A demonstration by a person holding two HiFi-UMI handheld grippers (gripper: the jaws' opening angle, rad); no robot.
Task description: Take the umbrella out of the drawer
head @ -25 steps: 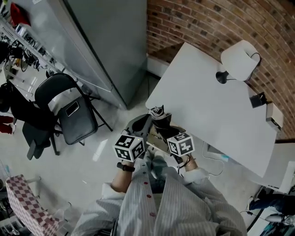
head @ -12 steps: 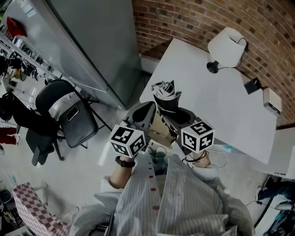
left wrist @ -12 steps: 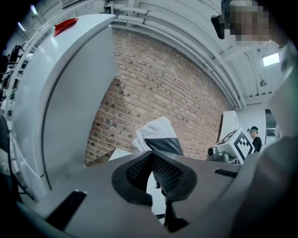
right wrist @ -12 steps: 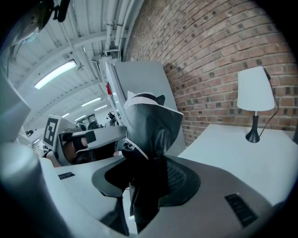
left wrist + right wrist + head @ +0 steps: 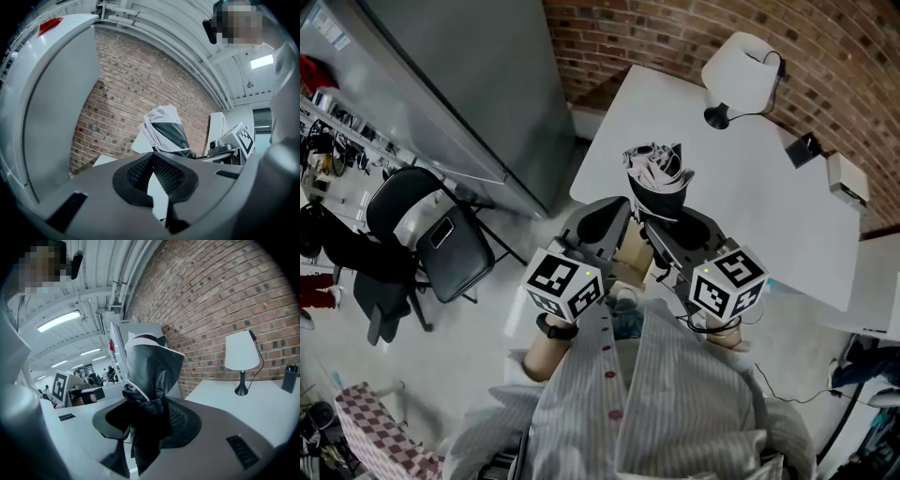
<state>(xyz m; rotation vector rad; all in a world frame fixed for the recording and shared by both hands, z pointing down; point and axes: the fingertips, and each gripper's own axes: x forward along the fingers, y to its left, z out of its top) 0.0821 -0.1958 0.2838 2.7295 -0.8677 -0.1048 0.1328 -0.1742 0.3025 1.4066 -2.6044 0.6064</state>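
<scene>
The folded umbrella, black with white trim, stands upright in my right gripper, which is shut on its lower part. In the head view it is over the near edge of the white table. The right gripper view shows the bunched black fabric of the umbrella pinched between the pads of the right gripper. My left gripper is just to the left of it, shut with nothing in it; in the left gripper view the tips of the left gripper meet, and the umbrella is beyond them. No drawer is in view.
A white lamp stands at the table's far corner by the brick wall, with a small black holder and a white box along that side. A tall grey cabinet and a black chair are to the left.
Both grippers have risen, the right one more. The umbrella has come up with it, from low beside the table to above the table's near edge.
</scene>
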